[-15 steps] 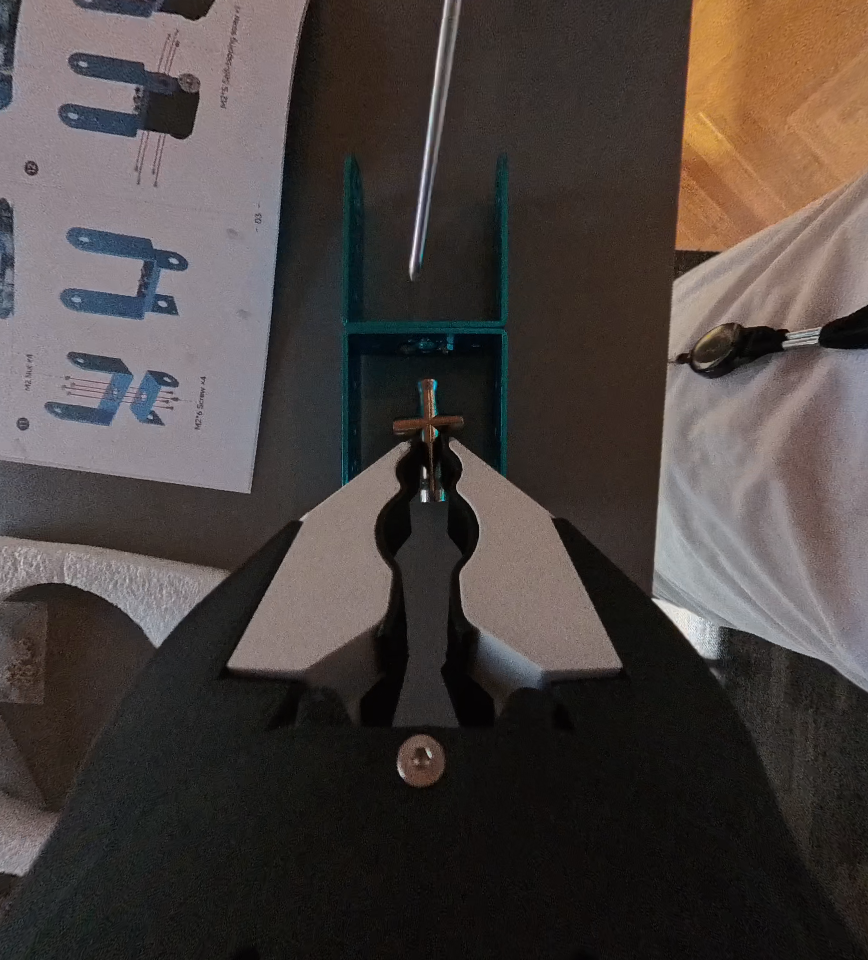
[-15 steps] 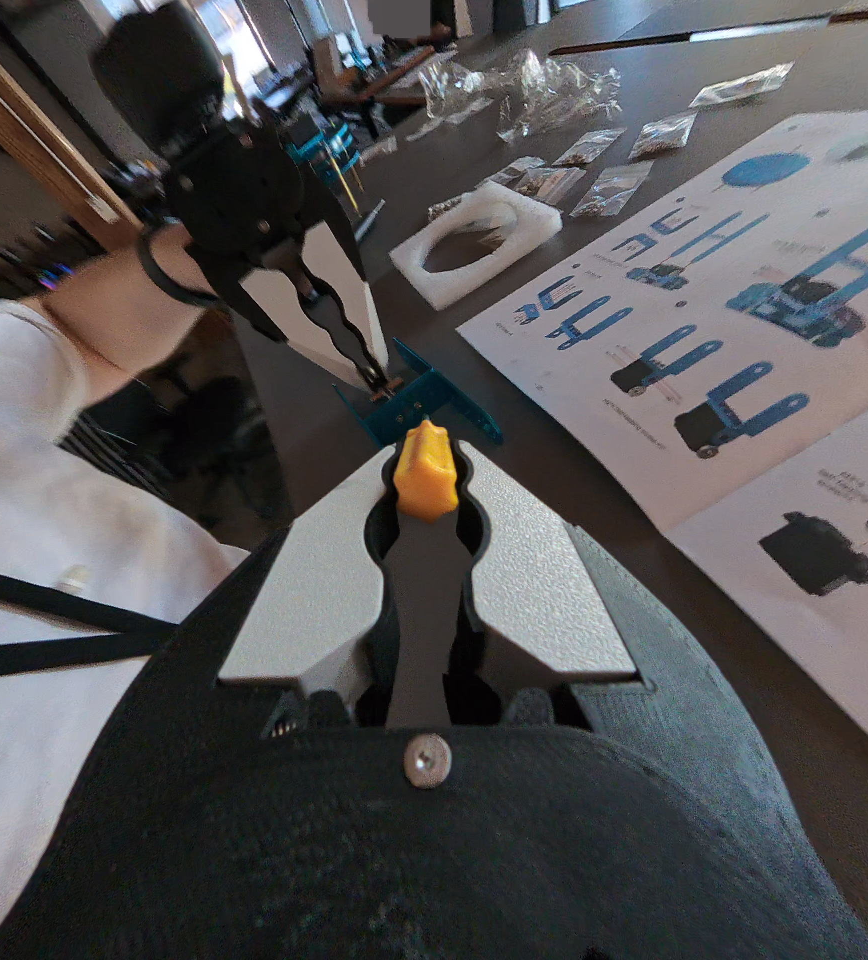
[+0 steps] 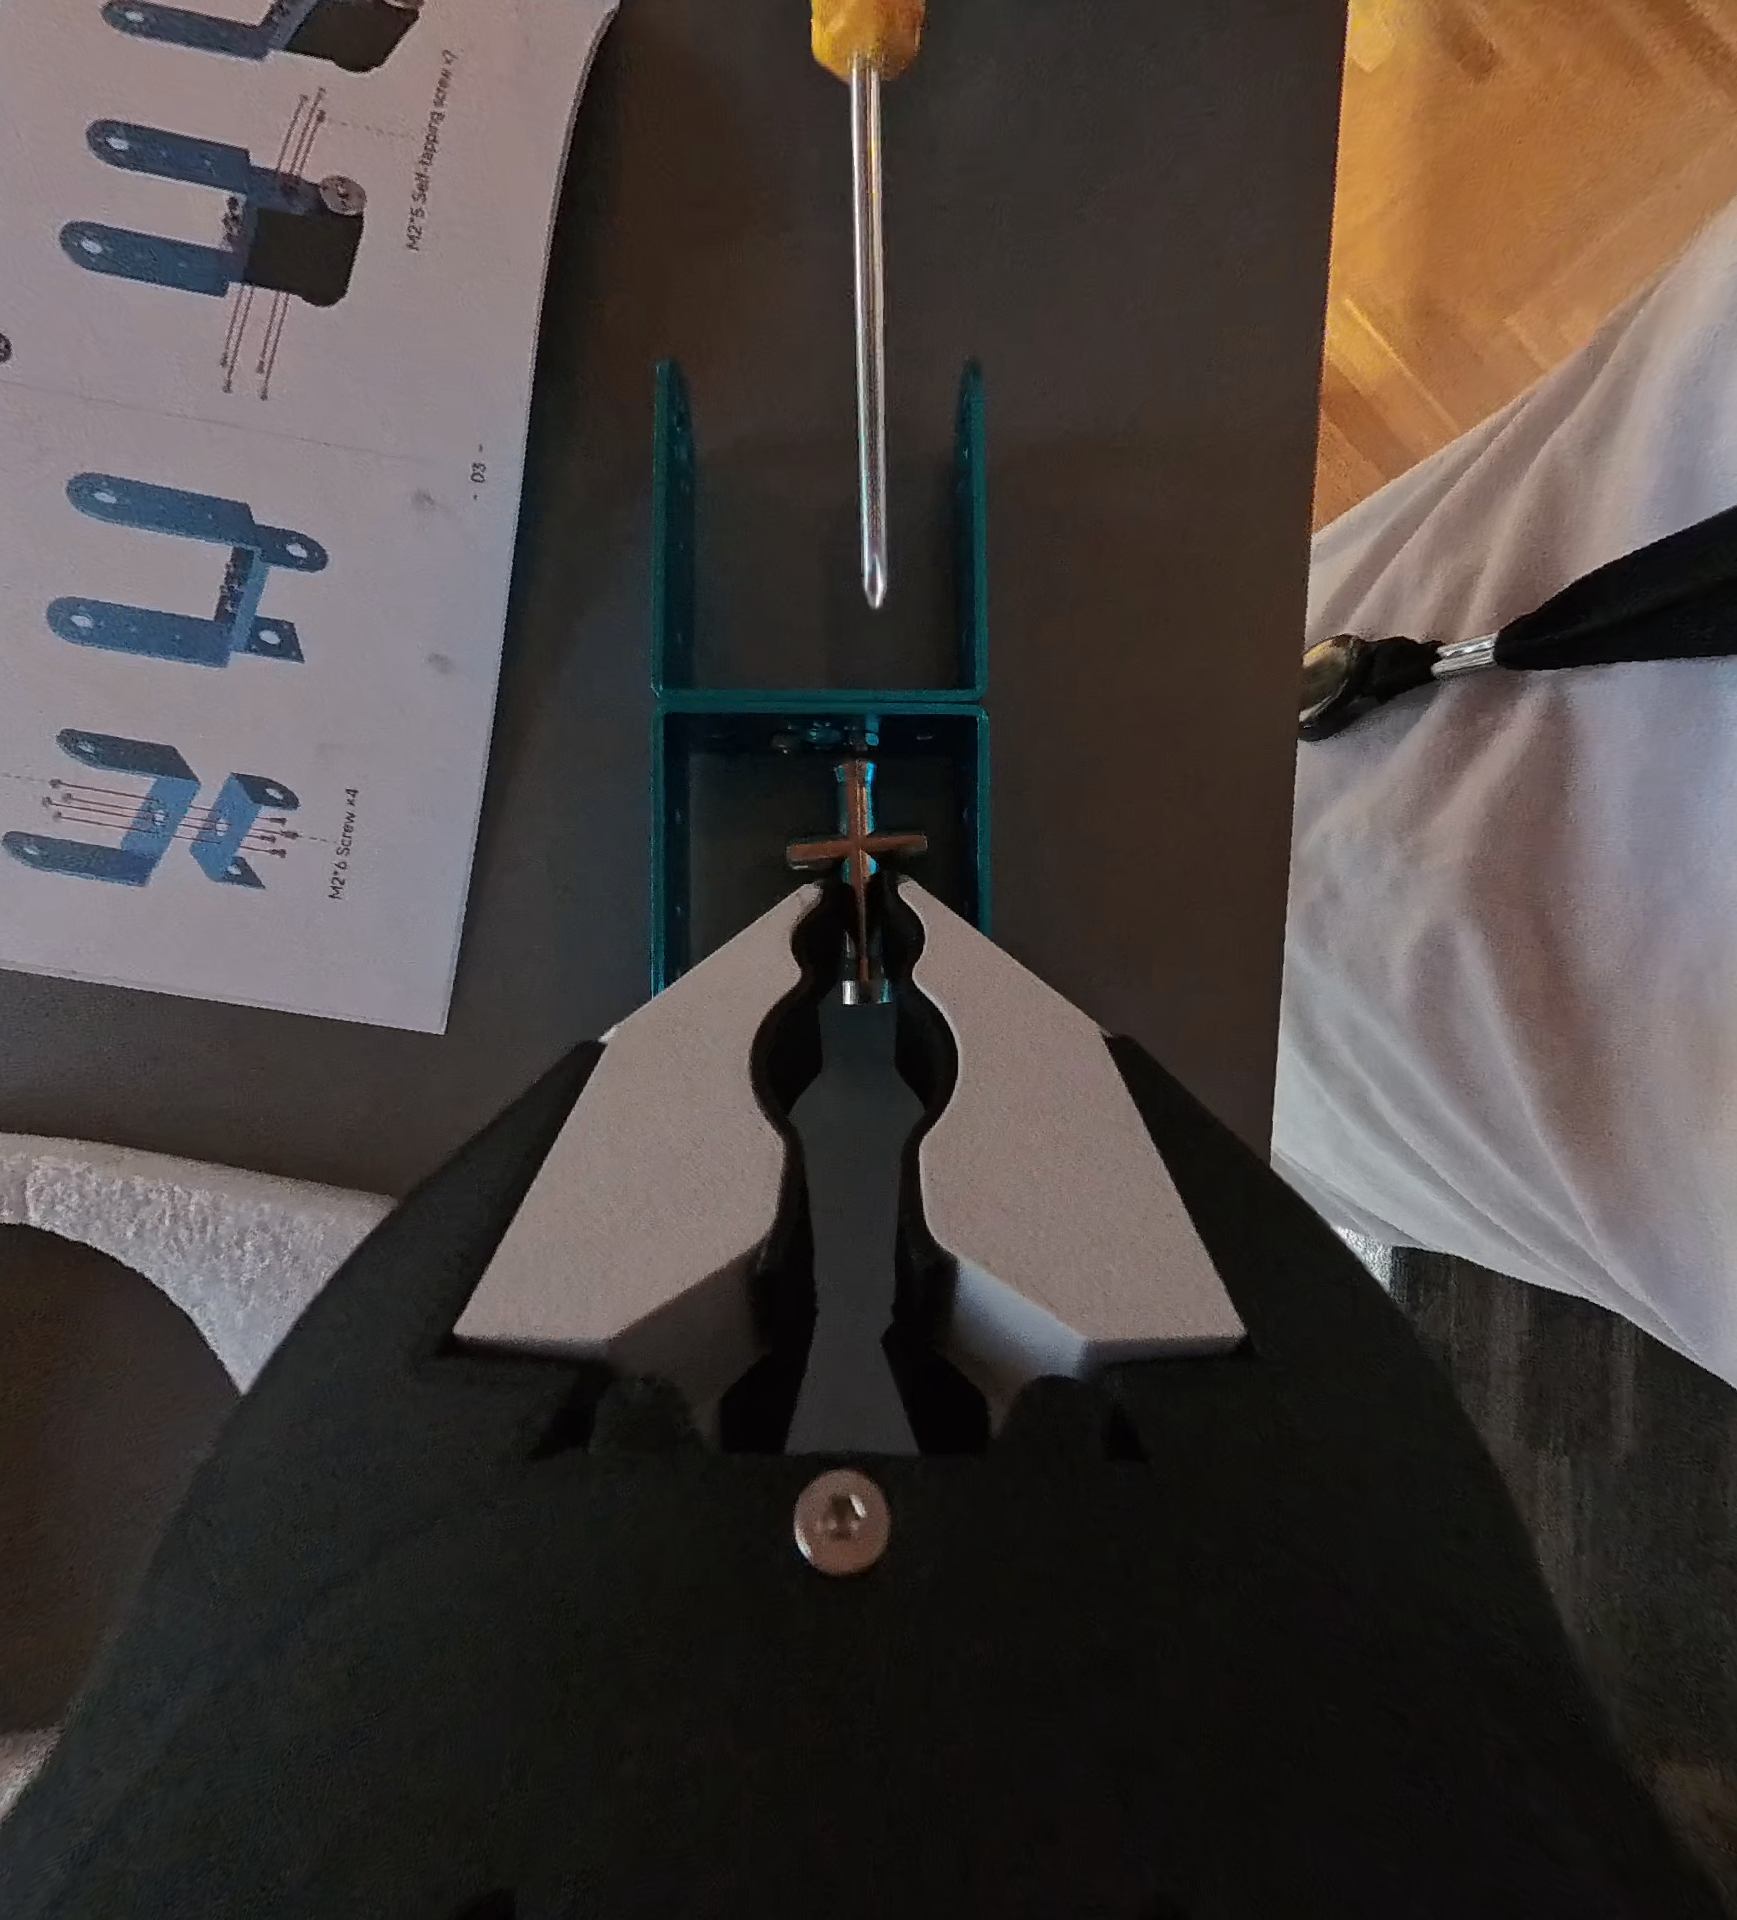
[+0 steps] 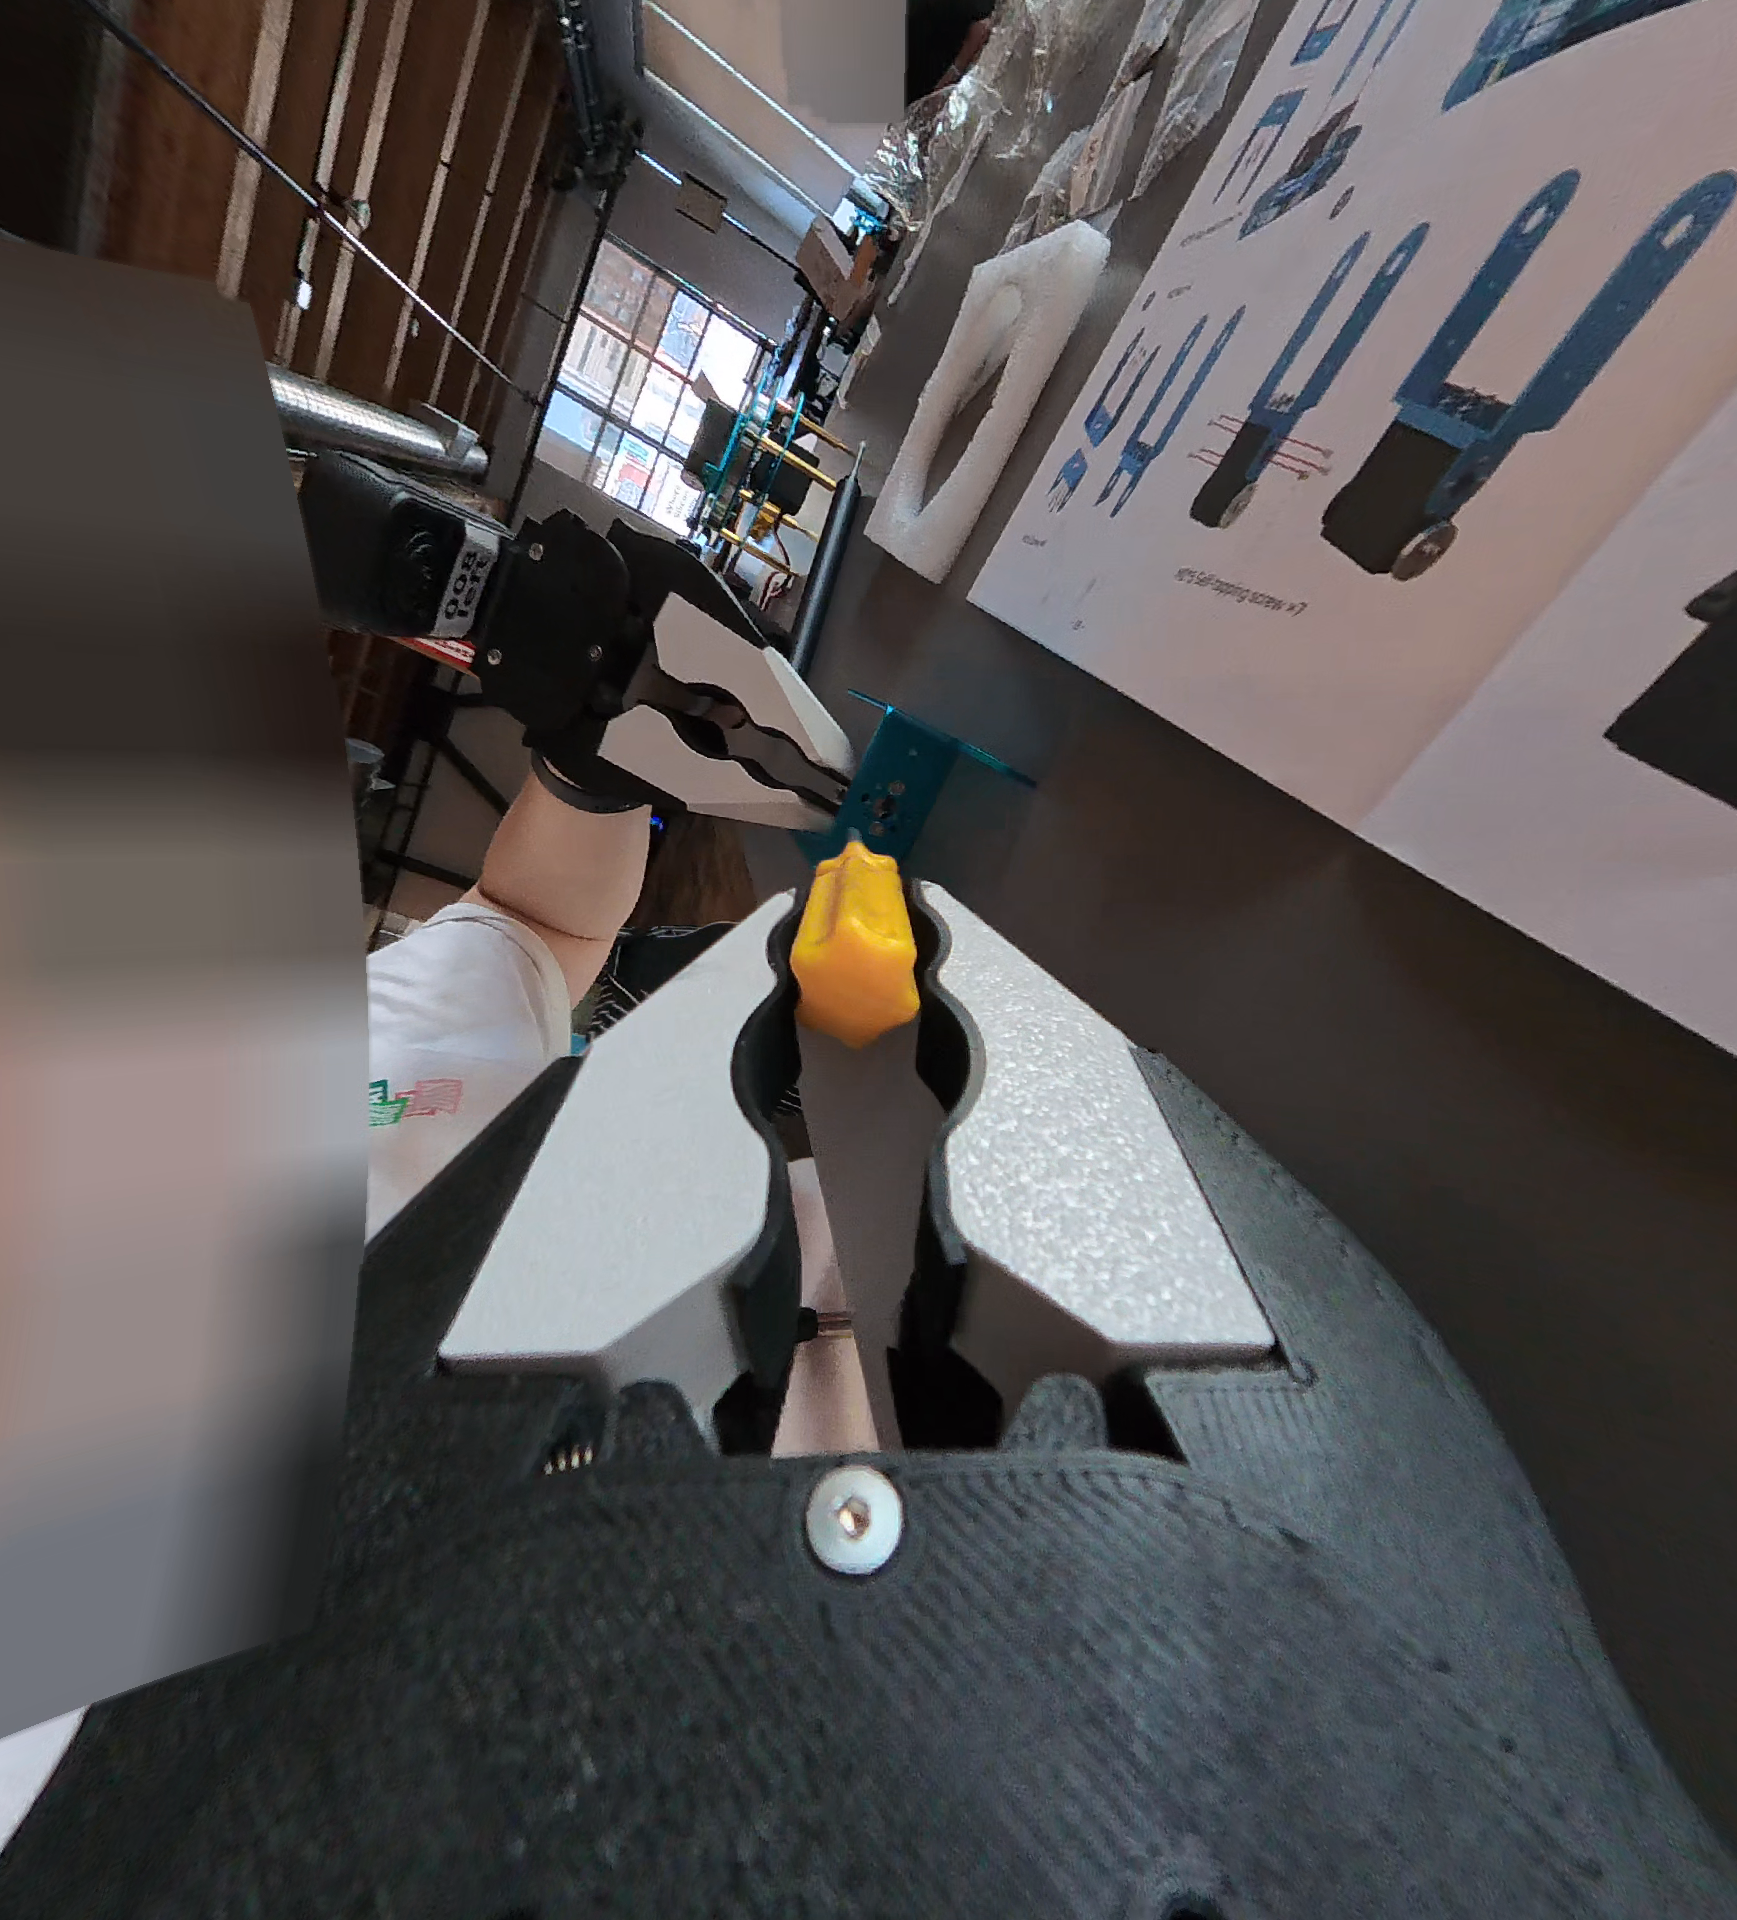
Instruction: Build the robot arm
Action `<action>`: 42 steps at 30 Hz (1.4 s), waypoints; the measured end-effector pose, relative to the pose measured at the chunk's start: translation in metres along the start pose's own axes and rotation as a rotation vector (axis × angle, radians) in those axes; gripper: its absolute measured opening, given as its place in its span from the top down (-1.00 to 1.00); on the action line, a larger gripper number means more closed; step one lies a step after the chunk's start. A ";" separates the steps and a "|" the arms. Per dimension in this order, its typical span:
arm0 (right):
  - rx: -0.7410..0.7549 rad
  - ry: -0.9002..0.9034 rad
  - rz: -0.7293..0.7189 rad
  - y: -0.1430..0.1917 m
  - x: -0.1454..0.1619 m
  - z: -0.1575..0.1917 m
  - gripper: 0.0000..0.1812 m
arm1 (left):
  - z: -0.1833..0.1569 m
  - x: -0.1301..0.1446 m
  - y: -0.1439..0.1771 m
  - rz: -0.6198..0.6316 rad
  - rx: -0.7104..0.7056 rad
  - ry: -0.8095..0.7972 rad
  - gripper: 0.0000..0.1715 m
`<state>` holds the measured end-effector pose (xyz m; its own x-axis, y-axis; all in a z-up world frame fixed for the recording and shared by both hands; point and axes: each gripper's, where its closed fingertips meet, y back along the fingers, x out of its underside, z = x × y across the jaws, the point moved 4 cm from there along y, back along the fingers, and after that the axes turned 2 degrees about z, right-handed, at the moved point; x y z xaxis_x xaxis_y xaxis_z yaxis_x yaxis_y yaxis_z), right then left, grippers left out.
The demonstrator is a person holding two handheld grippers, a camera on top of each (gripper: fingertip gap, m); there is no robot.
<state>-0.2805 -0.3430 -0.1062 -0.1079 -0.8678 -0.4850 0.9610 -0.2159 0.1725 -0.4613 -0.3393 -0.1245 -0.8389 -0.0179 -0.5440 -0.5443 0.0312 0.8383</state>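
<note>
Two teal U-shaped metal brackets (image 3: 822, 707) stand back to back on the dark table (image 3: 1155, 520). My left gripper (image 3: 856, 896) is shut on a small metal cross-shaped wrench (image 3: 856, 844), whose tip meets the joined wall inside the near bracket. My right gripper (image 4: 851, 904) is shut on the yellow handle of a screwdriver (image 4: 853, 961). In the left wrist view the screwdriver's shaft (image 3: 869, 332) points down between the far bracket's arms, its tip a little short of the joined wall. In the right wrist view the left gripper (image 4: 833, 800) touches the brackets (image 4: 895, 790).
A printed instruction sheet (image 3: 220, 468) lies left of the brackets. A white foam block (image 3: 116, 1216) with a round cut-out sits near the left. The table's edge (image 3: 1311, 623) is at the right, beside a person's white shirt (image 3: 1570, 935) and a black strap (image 3: 1622, 603). My hands' fingertips stand some 15 cm from each other. The left tips stand about 15 cm off the white foam block (image 3: 116, 1216). It is also in sight in the right wrist view (image 4: 971, 452).
The screwdriver has straightened and moved nearer the joined wall; its yellow handle now shows. The right wrist view has rolled strongly. The left gripper and wrench have moved slightly closer to the wall.
</note>
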 end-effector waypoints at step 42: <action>0.044 -0.125 -0.030 -0.012 -0.006 -0.013 0.83 | 0.014 -0.008 0.001 0.003 -0.008 -0.031 0.94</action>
<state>-0.2878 -0.3296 -0.1162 -0.1702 -0.9091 -0.3802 0.9451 -0.2599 0.1983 -0.4549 -0.3256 -0.1200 -0.8402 0.0128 -0.5422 -0.5418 0.0236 0.8402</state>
